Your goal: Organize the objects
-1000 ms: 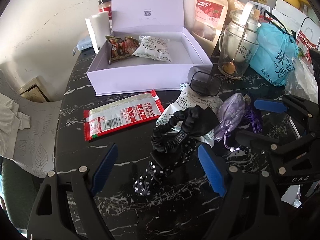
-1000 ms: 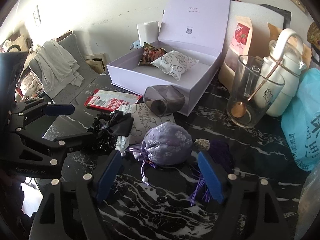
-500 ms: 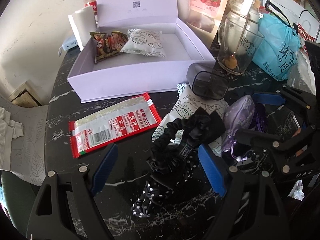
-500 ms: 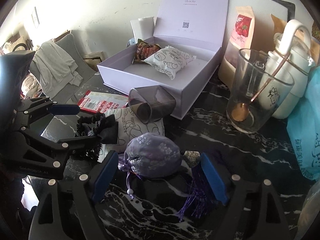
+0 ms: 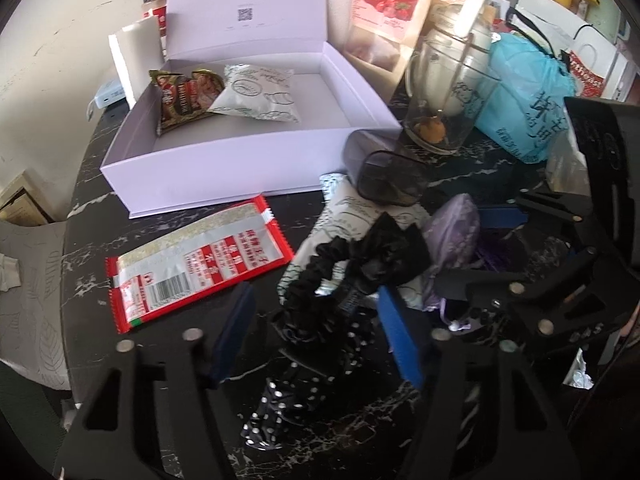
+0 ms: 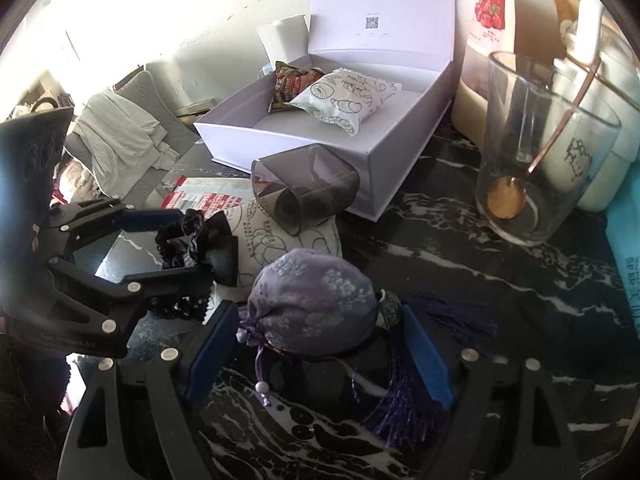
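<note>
Pictured: a cluttered black marble table (image 5: 168,364) midway through a tidy-up, with an open lilac gift box (image 5: 224,168) at the back already holding two items, a brown snack packet (image 5: 184,96) and a white pastry-print pouch (image 5: 256,94), side by side against its rear left corner. Still out on the table: a red-edged sachet (image 5: 196,268) lying flat just in front of the box, a second white printed pouch (image 6: 276,236) under a tipped smoky plastic cup (image 6: 304,192) whose base touches the box wall, a black scrunchie (image 5: 356,264) tangled with a polka-dot band (image 5: 280,404), and a lavender drawstring sachet (image 6: 312,304) with its purple tassel (image 6: 404,384) trailing forward. Left gripper (image 5: 316,336) wide apart, straddling the scrunchie and the band but gripping nothing, blue pads clear of the fabric on both sides. Right gripper (image 6: 316,344) likewise spread, bracketing the lavender sachet, the left pad near its cinched neck, the right pad beside the tassel knot; contact hard to confirm, no squeeze evident. Off to the right, a clear glass (image 6: 536,168) with a copper spoon (image 6: 520,184), apparently not part of the sorting. By the look of things, roughly a third packed, two pickups lined up, neither closed, with the sachet, pouch and cup to follow.
</note>
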`<state>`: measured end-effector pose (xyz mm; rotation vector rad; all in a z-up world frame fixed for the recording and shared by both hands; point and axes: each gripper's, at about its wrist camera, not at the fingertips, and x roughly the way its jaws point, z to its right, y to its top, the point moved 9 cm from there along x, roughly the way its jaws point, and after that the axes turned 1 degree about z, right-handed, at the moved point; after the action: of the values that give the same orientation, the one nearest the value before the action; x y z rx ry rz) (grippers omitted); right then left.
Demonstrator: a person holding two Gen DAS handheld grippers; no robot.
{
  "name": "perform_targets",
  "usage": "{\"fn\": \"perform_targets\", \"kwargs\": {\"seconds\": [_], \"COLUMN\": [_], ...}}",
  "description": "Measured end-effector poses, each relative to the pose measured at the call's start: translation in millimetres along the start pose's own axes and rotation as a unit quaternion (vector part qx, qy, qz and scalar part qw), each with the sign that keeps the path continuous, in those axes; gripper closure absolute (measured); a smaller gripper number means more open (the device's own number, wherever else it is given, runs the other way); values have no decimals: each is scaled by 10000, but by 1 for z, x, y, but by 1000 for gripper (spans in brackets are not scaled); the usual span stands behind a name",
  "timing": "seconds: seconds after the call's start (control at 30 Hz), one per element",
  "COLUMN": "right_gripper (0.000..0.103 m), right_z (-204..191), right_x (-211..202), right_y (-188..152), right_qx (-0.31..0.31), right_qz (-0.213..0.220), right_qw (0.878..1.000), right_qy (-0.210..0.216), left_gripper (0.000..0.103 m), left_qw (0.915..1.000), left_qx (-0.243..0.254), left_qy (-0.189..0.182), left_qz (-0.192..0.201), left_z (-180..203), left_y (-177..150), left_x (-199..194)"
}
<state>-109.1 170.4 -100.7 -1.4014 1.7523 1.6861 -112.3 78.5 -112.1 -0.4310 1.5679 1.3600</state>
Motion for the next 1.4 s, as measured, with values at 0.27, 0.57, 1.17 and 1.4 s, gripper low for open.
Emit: {"fn": "perform_targets", "kwargs": {"seconds": [0.27, 0.57, 1.17, 1.4], "right_gripper": [40, 52, 53, 53], "right_z": [-6, -9, -37, -48], "right_x": [-4, -17, -66, -86], "right_y": [-5, -10, -4, 3], "right_qx": [-43, -78, -393, -527], "right_qz": [-53, 51, 510, 710], "right_qw": [10000, 10000, 9979, 9961], "right_qy": [67, 19, 4, 0], "left_gripper": [82, 91, 91, 91], "left_qw": [9997, 9998, 9981, 9960], "left_qx": [238, 87, 72, 31], "left_qy": [14, 7, 141, 418], "left_qz": [78, 192, 603, 788], "left_z": [10, 7, 20, 20], "left_y": [-3, -7, -10, -6], "left_x": [-9, -24, -85, -113]}}
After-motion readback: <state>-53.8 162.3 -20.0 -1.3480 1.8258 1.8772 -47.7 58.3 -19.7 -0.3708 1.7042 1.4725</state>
